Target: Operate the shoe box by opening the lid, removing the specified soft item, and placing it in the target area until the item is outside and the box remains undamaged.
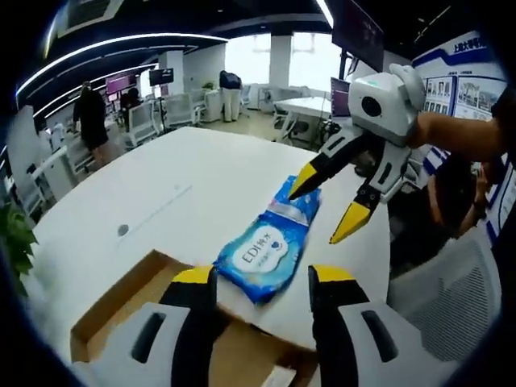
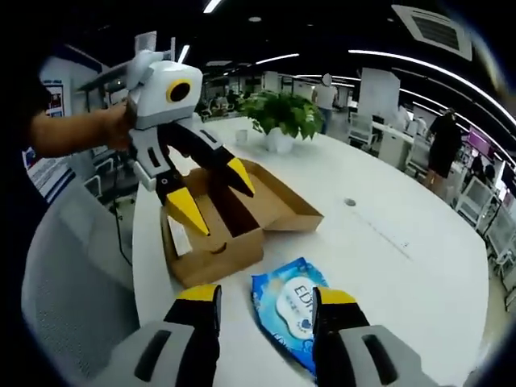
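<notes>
we read "edi" in blue on the white oval label of the blue wipes pack (image 1: 264, 256), just ahead of the left gripper's (image 1: 262, 278) jaws; the smaller characters under it are too blurred for us. in the right gripper view the same pack (image 2: 292, 310) lies between the right gripper's (image 2: 266, 297) jaws and shows "ed", the rest hidden. the wall poster (image 1: 459, 85) beyond carries print too small to read.

White table (image 2: 403, 242), open shoe box (image 2: 234, 226), blue wipes pack (image 2: 290, 310), perhaps a potted plant (image 2: 280, 121)
</notes>
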Demonstrator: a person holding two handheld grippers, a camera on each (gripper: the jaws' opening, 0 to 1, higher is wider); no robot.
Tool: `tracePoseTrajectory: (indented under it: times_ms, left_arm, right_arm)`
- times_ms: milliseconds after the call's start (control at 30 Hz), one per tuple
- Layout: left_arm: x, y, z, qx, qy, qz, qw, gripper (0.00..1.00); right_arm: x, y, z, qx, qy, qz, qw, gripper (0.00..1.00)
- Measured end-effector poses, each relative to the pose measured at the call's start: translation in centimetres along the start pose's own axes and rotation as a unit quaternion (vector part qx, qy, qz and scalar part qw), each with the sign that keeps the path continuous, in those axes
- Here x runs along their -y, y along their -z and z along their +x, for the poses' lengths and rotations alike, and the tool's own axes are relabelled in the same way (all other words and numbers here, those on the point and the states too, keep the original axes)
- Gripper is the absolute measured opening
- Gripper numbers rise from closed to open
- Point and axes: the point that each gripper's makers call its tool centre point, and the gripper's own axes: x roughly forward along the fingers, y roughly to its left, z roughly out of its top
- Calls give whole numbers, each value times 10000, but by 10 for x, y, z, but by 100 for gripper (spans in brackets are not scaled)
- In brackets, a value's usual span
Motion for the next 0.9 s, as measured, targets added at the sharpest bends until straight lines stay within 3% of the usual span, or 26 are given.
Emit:
tracePoseTrajectory:
  times_ms: [433, 900]
  left_arm:
    - [-17, 34, -57, 133, -517, -275, 9982, 55]
    - [-22, 75, -108, 295, -998, -502, 9933, 67]
  right_arm:
    - [-40, -17, 39, -129, -743, -445, 9962, 45]
    - [-78, -29, 85, -311, -1467, -1048, 9831, 46]
